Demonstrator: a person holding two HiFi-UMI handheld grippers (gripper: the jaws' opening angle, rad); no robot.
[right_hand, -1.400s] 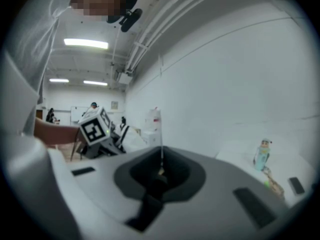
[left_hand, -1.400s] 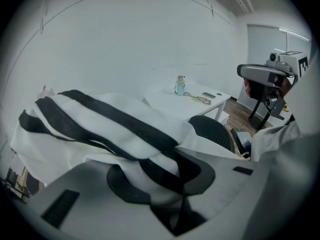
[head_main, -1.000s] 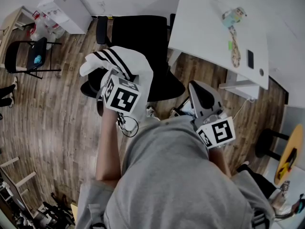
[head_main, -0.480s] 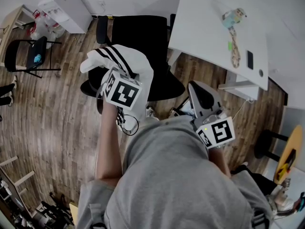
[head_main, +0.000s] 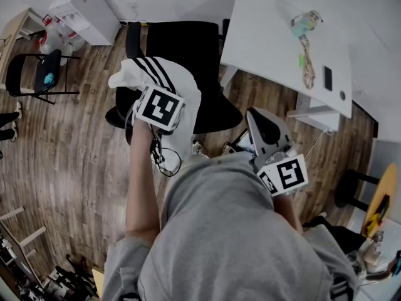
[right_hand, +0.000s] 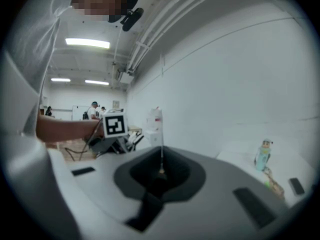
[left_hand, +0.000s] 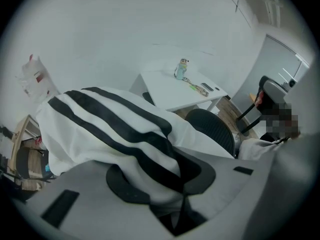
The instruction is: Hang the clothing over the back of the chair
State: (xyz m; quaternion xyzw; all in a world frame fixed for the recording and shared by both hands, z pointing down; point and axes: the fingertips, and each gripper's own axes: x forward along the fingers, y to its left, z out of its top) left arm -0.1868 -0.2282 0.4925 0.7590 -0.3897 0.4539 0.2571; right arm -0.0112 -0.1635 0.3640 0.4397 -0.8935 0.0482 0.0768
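A white garment with black stripes [head_main: 164,79] hangs bunched over the seat of a black office chair [head_main: 188,42]. My left gripper [head_main: 158,105] points steeply down and is shut on the garment, with the fingertips hidden under cloth. In the left gripper view the striped garment [left_hand: 110,129] fills the space above my left gripper [left_hand: 172,186], and the chair's back [left_hand: 212,129] shows just behind. My right gripper [head_main: 263,125] is held close to the person's body, to the right of the chair. It is shut and empty, as the right gripper view [right_hand: 160,176] shows.
A white desk [head_main: 276,49] stands right of the chair with a bottle [head_main: 307,22] and a phone [head_main: 329,78] on it. A black folding chair [head_main: 37,74] and a white cabinet [head_main: 88,8] are at the left. A dark stool [head_main: 351,190] stands at the right.
My left gripper has tilted, and the garment's bunched end has swung a little toward the chair back. The right gripper has not moved.
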